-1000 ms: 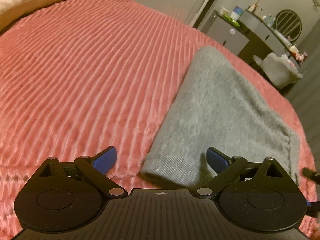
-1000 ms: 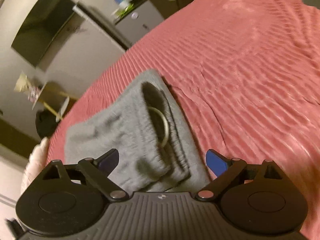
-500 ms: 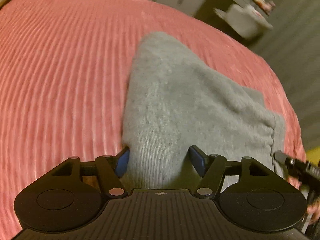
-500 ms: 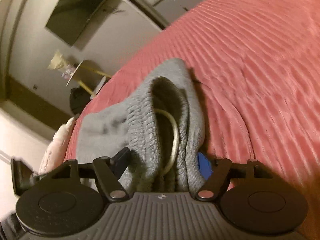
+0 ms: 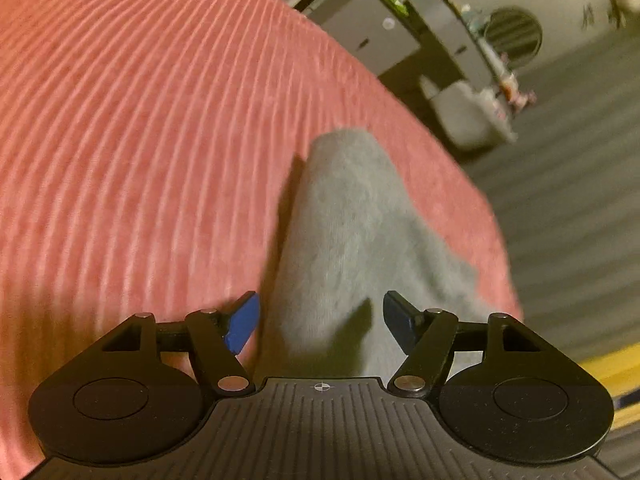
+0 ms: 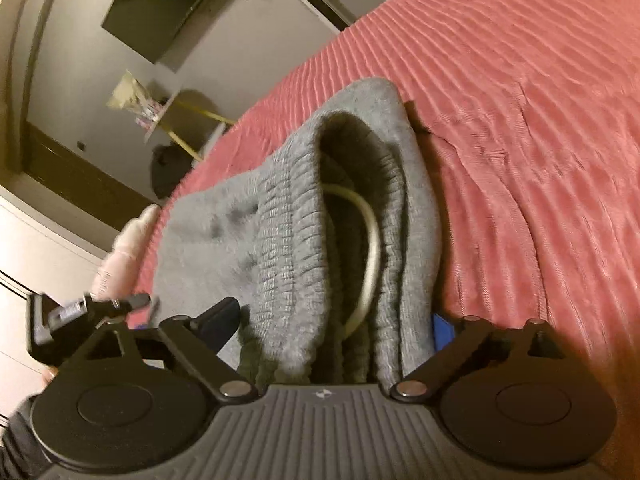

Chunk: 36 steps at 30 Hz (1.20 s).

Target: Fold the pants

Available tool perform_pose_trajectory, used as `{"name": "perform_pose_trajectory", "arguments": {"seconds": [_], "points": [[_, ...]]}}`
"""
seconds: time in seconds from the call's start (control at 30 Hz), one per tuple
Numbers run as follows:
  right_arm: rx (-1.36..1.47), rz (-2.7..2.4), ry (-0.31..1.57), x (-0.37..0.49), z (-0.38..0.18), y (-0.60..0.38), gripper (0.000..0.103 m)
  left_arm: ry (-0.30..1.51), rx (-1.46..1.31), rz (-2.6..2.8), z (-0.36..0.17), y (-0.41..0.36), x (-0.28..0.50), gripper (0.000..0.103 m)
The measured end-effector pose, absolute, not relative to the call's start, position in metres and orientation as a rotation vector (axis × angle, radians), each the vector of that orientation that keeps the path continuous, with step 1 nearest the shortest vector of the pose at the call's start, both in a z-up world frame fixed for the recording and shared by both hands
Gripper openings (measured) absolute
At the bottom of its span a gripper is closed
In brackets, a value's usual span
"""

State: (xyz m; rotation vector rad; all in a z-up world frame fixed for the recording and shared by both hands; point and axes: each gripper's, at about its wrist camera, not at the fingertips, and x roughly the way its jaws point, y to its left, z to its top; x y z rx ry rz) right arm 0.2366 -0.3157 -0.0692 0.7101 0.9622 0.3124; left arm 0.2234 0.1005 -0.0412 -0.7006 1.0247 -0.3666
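Observation:
Grey sweatpants [image 5: 344, 216] lie folded on a pink ribbed bedspread [image 5: 140, 128]. In the left wrist view my left gripper [image 5: 320, 322] has its blue fingers on either side of the cuff end, which is lifted off the bed. In the right wrist view my right gripper [image 6: 336, 320] straddles the bunched elastic waistband [image 6: 296, 216], with a cream drawstring [image 6: 370, 248] showing inside. The fabric fills the gap between both pairs of fingers. The left gripper also shows at the left edge of the right wrist view [image 6: 80, 308].
A grey dresser [image 5: 384, 28] with small items and a round mirror stands beyond the bed's far edge. A dark wall-mounted screen [image 6: 160, 4] and a small side table [image 6: 168, 120] are on the room's other side. The bedspread [image 6: 520, 120] stretches wide to the right.
Both grippers moved onto the pants and closed from wide open onto the fabric. The left one has raised the cuff end off the bed; the right one holds the waistband.

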Motion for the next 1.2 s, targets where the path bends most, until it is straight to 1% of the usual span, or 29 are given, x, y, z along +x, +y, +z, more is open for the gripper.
{"name": "perform_pose_trajectory", "arguments": {"seconds": [0.03, 0.1, 0.17, 0.2, 0.23, 0.27, 0.33, 0.4, 0.43, 0.47, 0.5, 0.53, 0.57, 0.63, 0.67, 0.7, 0.73, 0.77, 1.0, 1.13, 1.17, 1.2], "points": [[0.693, 0.308, 0.961, 0.235, -0.068, -0.314, 0.093, 1.030, -0.709, -0.370, -0.043, 0.102, 0.226, 0.074], [0.664, 0.298, 0.956, 0.234, -0.065, -0.308, 0.082, 1.078, -0.652, -0.401, -0.048, 0.094, 0.233, 0.075], [0.680, 0.312, 0.941, 0.230, -0.065, -0.312, 0.076, 1.152, -0.554, -0.464, -0.056, 0.075, 0.240, 0.076], [0.687, 0.320, 0.938, 0.230, -0.064, -0.314, 0.076, 1.171, -0.518, -0.489, -0.059, 0.067, 0.240, 0.078], [0.696, 0.326, 0.936, 0.230, -0.065, -0.316, 0.075, 1.173, -0.489, -0.501, -0.060, 0.062, 0.241, 0.080], [0.707, 0.327, 0.938, 0.231, -0.066, -0.318, 0.076, 1.170, -0.480, -0.511, -0.062, 0.058, 0.243, 0.084], [0.733, 0.329, 0.950, 0.234, -0.069, -0.320, 0.079, 1.181, -0.508, -0.505, -0.065, 0.054, 0.251, 0.086], [0.769, 0.328, 0.969, 0.239, -0.074, -0.320, 0.088, 1.186, -0.525, -0.488, -0.068, 0.049, 0.257, 0.085], [0.771, 0.325, 0.973, 0.242, -0.075, -0.317, 0.091, 1.189, -0.522, -0.479, -0.068, 0.046, 0.260, 0.085], [0.750, 0.325, 0.979, 0.244, -0.074, -0.312, 0.095, 1.189, -0.514, -0.469, -0.067, 0.043, 0.260, 0.081], [0.721, 0.316, 0.987, 0.246, -0.074, -0.307, 0.095, 1.184, -0.493, -0.465, -0.065, 0.040, 0.260, 0.073], [0.689, 0.305, 0.993, 0.246, -0.073, -0.302, 0.095, 1.176, -0.460, -0.464, -0.064, 0.037, 0.258, 0.071], [0.657, 0.296, 0.990, 0.246, -0.072, -0.297, 0.095, 1.167, -0.432, -0.462, -0.064, 0.035, 0.257, 0.066], [0.593, 0.288, 0.976, 0.241, -0.069, -0.293, 0.090, 1.151, -0.394, -0.457, -0.060, 0.031, 0.252, 0.062], [0.577, 0.288, 0.967, 0.237, -0.068, -0.293, 0.082, 1.144, -0.375, -0.456, -0.057, 0.028, 0.251, 0.061], [0.593, 0.297, 0.958, 0.235, -0.068, -0.296, 0.078, 1.144, -0.358, -0.454, -0.056, 0.025, 0.251, 0.062], [0.618, 0.304, 0.958, 0.236, -0.067, -0.299, 0.077, 1.144, -0.346, -0.451, -0.056, 0.023, 0.252, 0.064], [0.635, 0.307, 0.962, 0.236, -0.068, -0.301, 0.076, 1.145, -0.338, -0.445, -0.056, 0.020, 0.253, 0.067], [0.676, 0.289, 0.985, 0.244, -0.072, -0.301, 0.080, 1.148, -0.269, -0.449, -0.058, -0.001, 0.252, 0.083], [0.696, 0.284, 0.991, 0.251, -0.074, -0.301, 0.085, 1.154, -0.264, -0.451, -0.059, -0.002, 0.252, 0.085], [0.691, 0.279, 0.994, 0.253, -0.074, -0.298, 0.087, 1.155, -0.266, -0.450, -0.059, -0.002, 0.253, 0.085], [0.684, 0.271, 0.997, 0.255, -0.073, -0.294, 0.088, 1.154, -0.268, -0.446, -0.060, -0.002, 0.254, 0.083]]}}
